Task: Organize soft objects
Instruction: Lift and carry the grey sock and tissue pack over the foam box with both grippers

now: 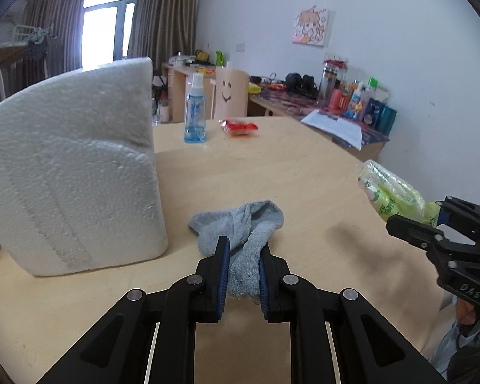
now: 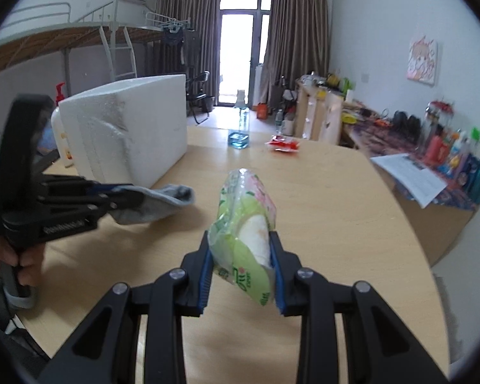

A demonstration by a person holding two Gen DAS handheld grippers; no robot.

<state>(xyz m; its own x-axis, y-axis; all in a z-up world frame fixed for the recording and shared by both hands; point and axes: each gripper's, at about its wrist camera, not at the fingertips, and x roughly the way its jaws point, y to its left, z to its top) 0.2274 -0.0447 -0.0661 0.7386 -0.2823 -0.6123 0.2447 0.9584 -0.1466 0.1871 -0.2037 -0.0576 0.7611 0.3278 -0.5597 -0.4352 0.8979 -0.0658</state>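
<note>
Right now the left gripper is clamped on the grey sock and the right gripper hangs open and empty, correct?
Not quite. The left gripper does clamp the grey sock, but the right gripper is shut on a green tissue pack, as the right wrist view shows.

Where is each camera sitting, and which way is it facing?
Left wrist: on the left gripper, looking forward over the table; its jaws pinch a grey sock, and the right gripper shows at the right edge.
Right wrist: on the right gripper, facing the window; its jaws clamp a green tissue pack, with the left gripper and hand at left.
Shared: foam box, spray bottle, red packet.
</note>
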